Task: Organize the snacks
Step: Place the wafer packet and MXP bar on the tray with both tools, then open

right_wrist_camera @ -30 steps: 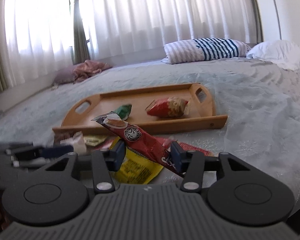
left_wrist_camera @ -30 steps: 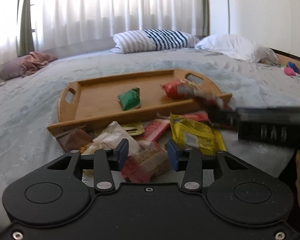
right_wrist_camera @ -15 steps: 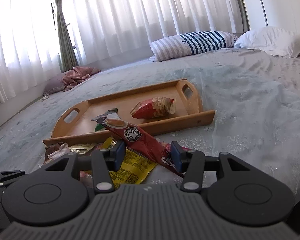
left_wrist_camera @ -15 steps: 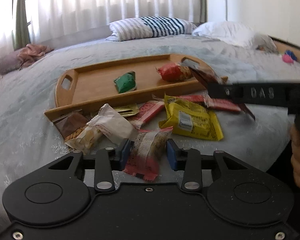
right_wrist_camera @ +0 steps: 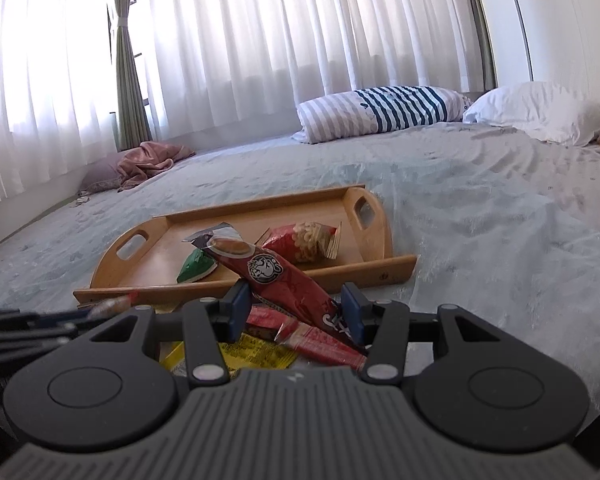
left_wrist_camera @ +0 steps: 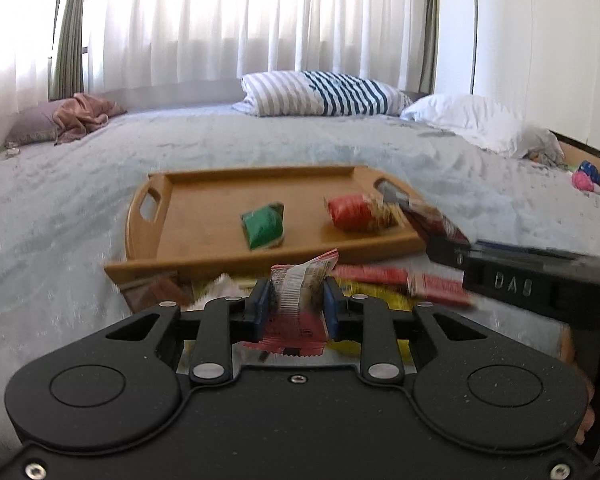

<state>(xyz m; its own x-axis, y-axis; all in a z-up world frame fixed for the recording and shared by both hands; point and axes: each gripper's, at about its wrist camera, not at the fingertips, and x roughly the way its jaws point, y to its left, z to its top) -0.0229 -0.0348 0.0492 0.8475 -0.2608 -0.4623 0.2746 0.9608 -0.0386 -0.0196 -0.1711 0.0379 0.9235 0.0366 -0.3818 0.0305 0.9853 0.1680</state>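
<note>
Room: bedroom with white curtains (right_wrist_camera: 300, 40) behind a wide bed (right_wrist_camera: 480, 200) under a pale blue cover.
Landmark: wooden tray (left_wrist_camera: 204, 204) with cut-out handles, lying flat on the bed.
On the tray: green packet (left_wrist_camera: 263, 227) near the middle; red snack bag (left_wrist_camera: 354, 213) toward the tray's right handle.
Loose pile: yellow packet (right_wrist_camera: 256, 350), red bars (left_wrist_camera: 404, 278) and a brown packet (left_wrist_camera: 162, 290) on the cover, just in front of the tray's near rim.
Left gripper (left_wrist_camera: 296, 304): clenched on a red-and-white wrapper (left_wrist_camera: 298, 294), held upright in front of the tray's near rim.
Right gripper (right_wrist_camera: 296, 308): grasping a long red snack pack (right_wrist_camera: 276, 276), whose far end slants up over the tray's near rim.
Beyond the tray: striped pillow (left_wrist_camera: 324, 93), white pillow (left_wrist_camera: 472, 120), pink cloth (left_wrist_camera: 84, 114) at the bed's far side.
</note>
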